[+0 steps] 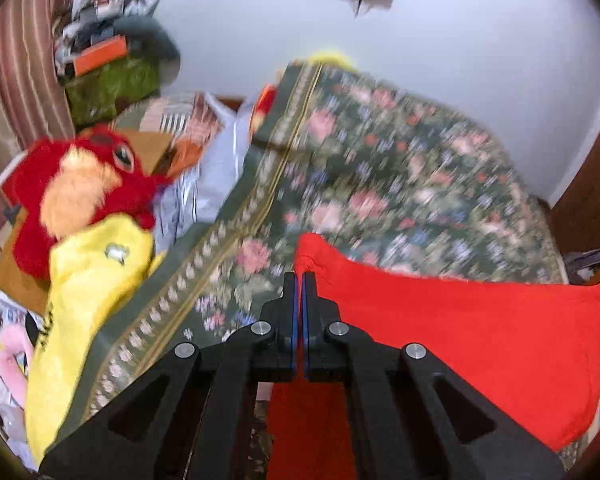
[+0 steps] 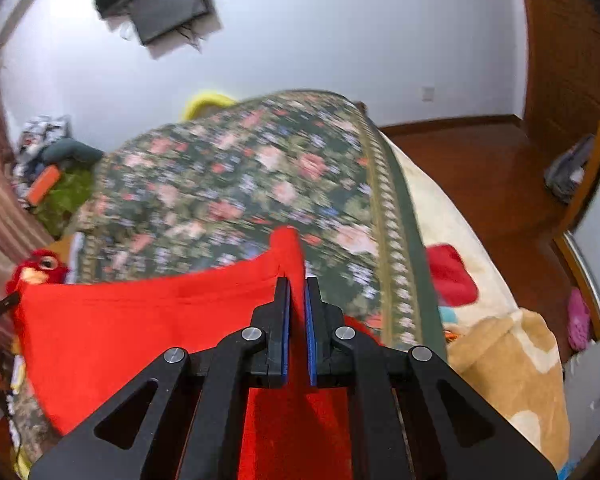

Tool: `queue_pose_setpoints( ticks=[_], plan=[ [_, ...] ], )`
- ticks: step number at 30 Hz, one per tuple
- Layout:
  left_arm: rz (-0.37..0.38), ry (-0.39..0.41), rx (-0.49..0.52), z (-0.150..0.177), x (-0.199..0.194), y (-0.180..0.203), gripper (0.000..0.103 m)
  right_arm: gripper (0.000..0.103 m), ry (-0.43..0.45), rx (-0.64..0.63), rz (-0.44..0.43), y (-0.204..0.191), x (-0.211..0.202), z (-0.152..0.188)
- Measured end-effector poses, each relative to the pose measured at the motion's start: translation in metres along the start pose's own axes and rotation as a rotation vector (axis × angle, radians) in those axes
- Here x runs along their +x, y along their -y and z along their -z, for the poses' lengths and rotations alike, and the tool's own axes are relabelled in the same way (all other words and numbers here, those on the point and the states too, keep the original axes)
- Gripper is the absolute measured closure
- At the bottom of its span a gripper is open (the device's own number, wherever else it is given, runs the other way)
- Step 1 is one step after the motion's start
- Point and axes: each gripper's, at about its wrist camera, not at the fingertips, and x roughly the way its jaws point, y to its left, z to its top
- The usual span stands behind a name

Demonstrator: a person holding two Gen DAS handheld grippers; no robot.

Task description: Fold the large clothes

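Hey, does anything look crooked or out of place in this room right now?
Yes: the dark flat screen on the white wall hangs tilted, with cables dangling below. Plush toys lie heaped beside the bed.

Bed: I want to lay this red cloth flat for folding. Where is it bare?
The floral cover is bare across its middle, out to its right border. The left side is crowded: a red plush, a yellow plush and bags.

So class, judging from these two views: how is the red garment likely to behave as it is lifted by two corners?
Probably floppy: the red garment sags between the left claw and right claw. Likely light, since thin pinches at its edge hold it. It may swing, hanging free above the floral bedspread.
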Motion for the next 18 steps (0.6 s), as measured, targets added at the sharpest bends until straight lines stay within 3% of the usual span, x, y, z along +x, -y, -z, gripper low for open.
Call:
queue_pose_setpoints(
  ticks=[3,8,12,15,18],
  plan=[
    [-0.010,-0.079,0.010,0.017,0.030,-0.003,0.103,0.097,-0.046,0.031,0.052,0.014,0.018,0.006],
    [-0.123,-0.174,0.131,0.042,0.060,0.011,0.102,0.097,-0.096,0.015,0.090,0.023,0.028,0.017],
    [-0.098,-0.178,0.149,0.046,0.048,0.016,0.099,0.097,-0.082,-0.043,0.076,0.007,0.010,0.017],
    [-0.060,-0.138,0.157,0.043,0.022,0.023,0.088,0.095,-0.059,-0.128,0.064,-0.020,-0.007,0.016],
    [-0.012,-0.082,0.174,0.038,-0.008,0.036,0.068,0.074,-0.062,-0.173,-0.019,-0.050,-0.021,0.017]
  ],
)
